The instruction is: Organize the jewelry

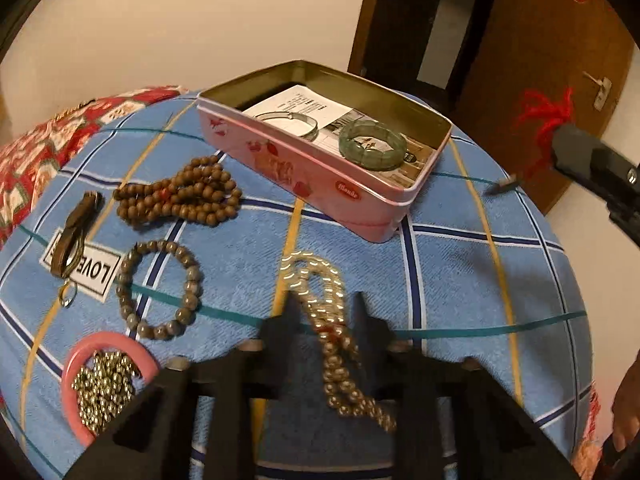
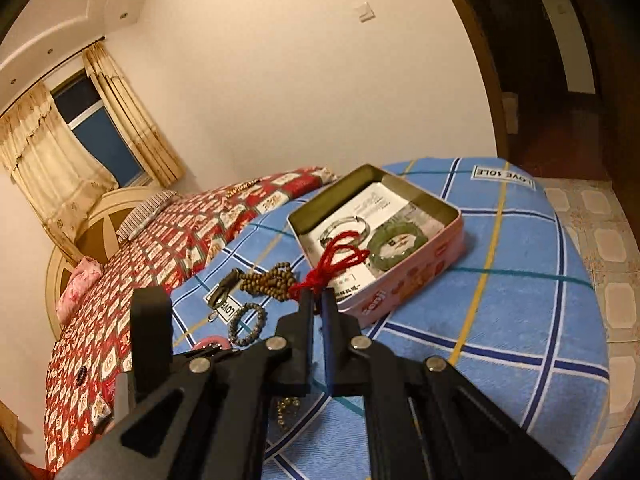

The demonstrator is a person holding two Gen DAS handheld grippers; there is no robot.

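Observation:
An open pink tin (image 1: 304, 176) sits on a blue checked towel and holds a silver bangle (image 1: 296, 122) and a green jade bracelet (image 1: 372, 140). My left gripper (image 1: 326, 304) is open, its fingers either side of a pale gold bead string (image 1: 332, 332) lying on the towel. My right gripper (image 2: 318, 300) is shut on a red cord ornament (image 2: 340, 256), held in the air near the tin (image 2: 400, 292); it also shows at the right of the left wrist view (image 1: 540, 116).
On the towel (image 1: 460, 280) lie a brown wooden bead string (image 1: 180, 196), a grey bead bracelet (image 1: 160, 288), a dark leather strap with a ring (image 1: 74, 236), and a pink bangle (image 1: 92, 360) around a gold chain pile (image 1: 104, 384). A red patterned bedspread (image 2: 160, 240) lies to the left.

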